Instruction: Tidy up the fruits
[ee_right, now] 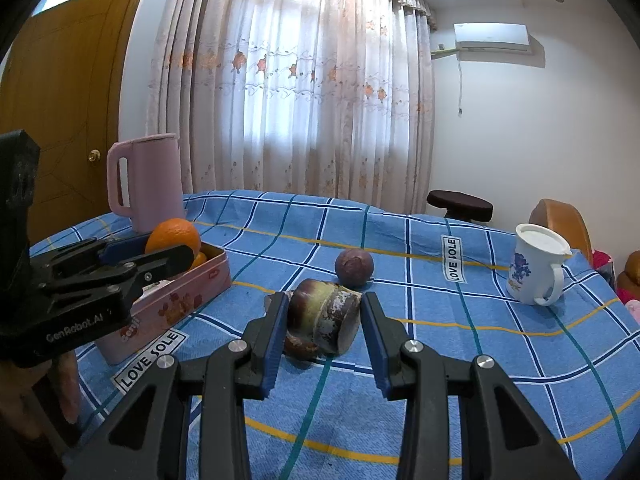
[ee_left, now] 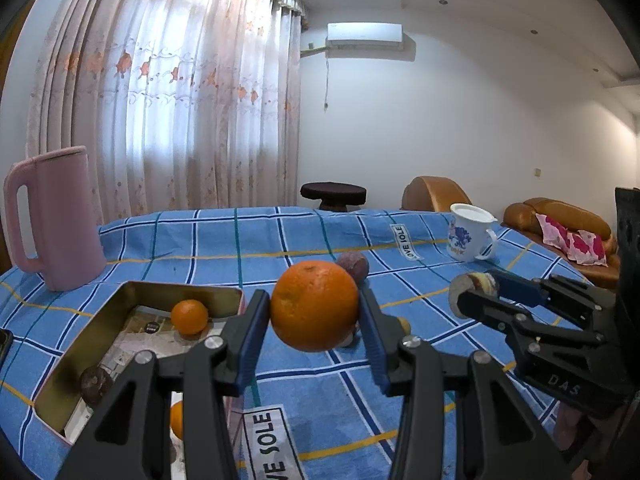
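Left gripper (ee_left: 316, 312) holds one orange (ee_left: 315, 305); right gripper (ee_right: 325, 322) one chestnut (ee_right: 324, 316).

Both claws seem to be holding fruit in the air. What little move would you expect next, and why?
Probably the left gripper swings its big orange left, over the open tin, then lets go. The tin already holds a small orange, and the big one hangs just right of its rim.
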A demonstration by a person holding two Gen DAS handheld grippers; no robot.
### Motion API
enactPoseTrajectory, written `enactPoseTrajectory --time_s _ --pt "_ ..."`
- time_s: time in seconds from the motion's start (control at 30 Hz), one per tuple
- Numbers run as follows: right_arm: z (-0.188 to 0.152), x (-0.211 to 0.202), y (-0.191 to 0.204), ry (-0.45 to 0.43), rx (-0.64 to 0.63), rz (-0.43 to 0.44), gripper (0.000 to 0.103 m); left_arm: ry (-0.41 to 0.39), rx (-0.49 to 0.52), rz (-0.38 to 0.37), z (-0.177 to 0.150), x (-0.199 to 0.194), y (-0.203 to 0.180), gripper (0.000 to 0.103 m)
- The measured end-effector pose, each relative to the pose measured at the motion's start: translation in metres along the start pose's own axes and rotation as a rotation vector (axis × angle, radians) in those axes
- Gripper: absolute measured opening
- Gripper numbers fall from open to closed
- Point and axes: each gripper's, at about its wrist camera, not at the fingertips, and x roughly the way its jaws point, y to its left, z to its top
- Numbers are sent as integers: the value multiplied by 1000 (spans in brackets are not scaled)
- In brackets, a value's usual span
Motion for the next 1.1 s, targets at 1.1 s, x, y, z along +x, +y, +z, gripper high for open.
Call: enactPoseTrajectory --time_s 1.1 --pt "58 90 126 92 -111 314 39 176 -118 198 -4 -9 127 47"
